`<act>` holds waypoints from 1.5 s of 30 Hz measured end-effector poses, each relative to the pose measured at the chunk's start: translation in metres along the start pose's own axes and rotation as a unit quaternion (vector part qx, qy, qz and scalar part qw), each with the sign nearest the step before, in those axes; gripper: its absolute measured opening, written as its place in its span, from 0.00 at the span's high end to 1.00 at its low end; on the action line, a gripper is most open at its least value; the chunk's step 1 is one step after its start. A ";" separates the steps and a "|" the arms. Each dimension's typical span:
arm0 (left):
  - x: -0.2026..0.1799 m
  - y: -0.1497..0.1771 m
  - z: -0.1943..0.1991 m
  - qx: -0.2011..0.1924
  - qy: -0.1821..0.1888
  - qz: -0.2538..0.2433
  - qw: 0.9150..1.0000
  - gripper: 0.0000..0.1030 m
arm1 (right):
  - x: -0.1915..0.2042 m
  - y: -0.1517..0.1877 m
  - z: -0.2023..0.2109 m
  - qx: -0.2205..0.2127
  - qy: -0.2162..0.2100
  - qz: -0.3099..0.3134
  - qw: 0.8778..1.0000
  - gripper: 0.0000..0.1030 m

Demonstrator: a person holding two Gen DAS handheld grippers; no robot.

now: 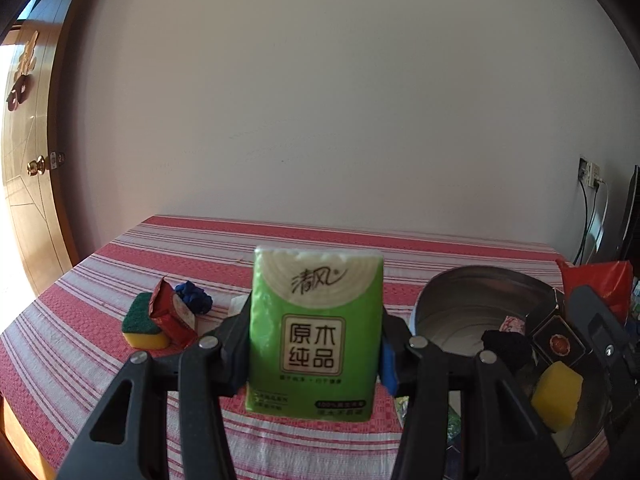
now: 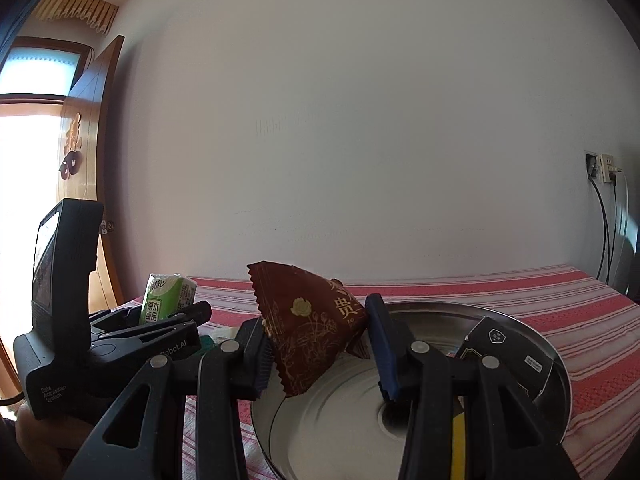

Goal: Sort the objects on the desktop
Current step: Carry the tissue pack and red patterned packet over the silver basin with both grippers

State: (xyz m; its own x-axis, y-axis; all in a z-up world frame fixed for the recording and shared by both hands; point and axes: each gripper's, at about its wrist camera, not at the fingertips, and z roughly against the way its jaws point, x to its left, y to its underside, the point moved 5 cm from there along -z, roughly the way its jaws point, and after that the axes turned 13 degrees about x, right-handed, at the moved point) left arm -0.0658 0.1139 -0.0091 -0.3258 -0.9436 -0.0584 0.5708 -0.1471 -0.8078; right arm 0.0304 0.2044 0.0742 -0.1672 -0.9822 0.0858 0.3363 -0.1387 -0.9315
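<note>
- Left gripper (image 1: 316, 344) clamps an upright green plastic tissue pack (image 1: 316, 332); the round steel basin (image 1: 452, 292) lies to its right.
- Right gripper (image 2: 320, 350) pinches a dark red foil snack packet (image 2: 308, 328), directly above that basin.

Both wrist cameras face the wall low over the table (image 1: 200, 236), sharing the basin (image 2: 500, 316).

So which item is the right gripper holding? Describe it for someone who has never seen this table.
Start at the round metal basin on the striped tablecloth. Above its near-left rim, the right gripper is shut on a dark red-brown snack packet. Its zigzag edges and gold flower print set it apart from the black box in the basin.
</note>
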 end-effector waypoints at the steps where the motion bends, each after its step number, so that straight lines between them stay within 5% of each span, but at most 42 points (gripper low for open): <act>1: -0.006 0.001 0.002 -0.002 0.003 -0.006 1.000 0.52 | -0.003 -0.002 0.002 -0.002 0.004 -0.005 1.000 0.56; 14: -0.075 0.008 0.015 -0.002 0.065 -0.085 0.994 0.52 | -0.078 -0.022 0.027 -0.036 0.100 -0.057 0.993 0.56; 23: -0.124 0.021 0.006 0.037 0.097 -0.141 0.985 0.52 | -0.112 -0.019 0.030 -0.025 0.132 -0.087 0.987 0.56; 45: -0.158 0.014 -0.016 0.056 0.057 -0.168 0.983 0.52 | -0.131 0.000 0.000 0.035 0.135 -0.067 0.988 0.56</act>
State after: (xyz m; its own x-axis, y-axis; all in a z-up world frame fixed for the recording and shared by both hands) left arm -0.0183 0.2655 -0.0201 -0.5891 -0.7976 0.1296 0.4944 -0.4826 -0.7229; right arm 0.0525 0.3327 0.0628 -0.4530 -0.8859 0.1000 0.3562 -0.2827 -0.8906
